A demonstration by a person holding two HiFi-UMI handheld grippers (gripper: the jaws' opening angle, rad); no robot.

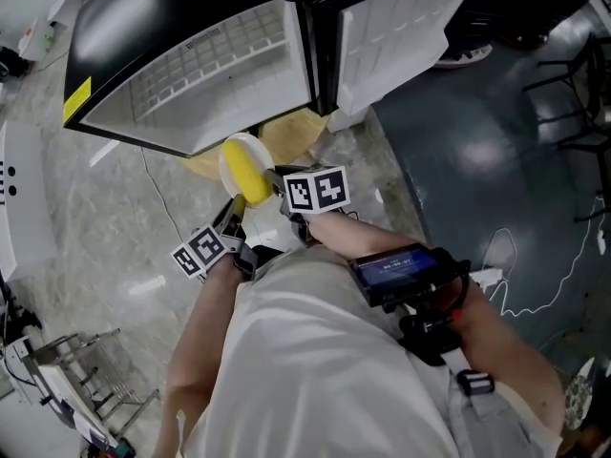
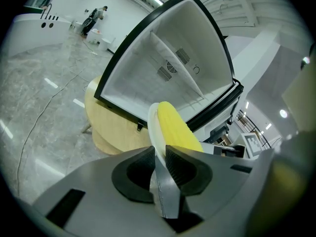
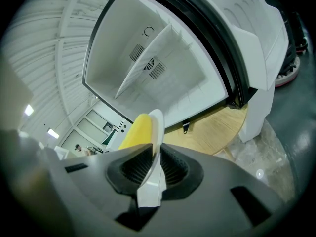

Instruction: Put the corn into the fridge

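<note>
Straight ahead of me: fridge [image 1: 210, 65] open, door [image 1: 401, 27] swung to my right, white interior facing me. It looks to sit on a round wooden surface [image 1: 291, 134], though the contact is hidden in my head view.

Yellow corn [image 1: 246, 172] lies on a white plate [image 1: 229, 149]. The plate is held in the air just in front of the fridge opening, not inside it.

My left tongs [image 2: 159, 164] are clenched on the plate's rim, the thin edge pinched between ribbed pads. My right tongs [image 3: 152, 169] are clenched on the opposite rim the same way. The plate hangs between both grips, with the corn lying between them.

Pale mottled floor [image 1: 115, 218] below.
</note>
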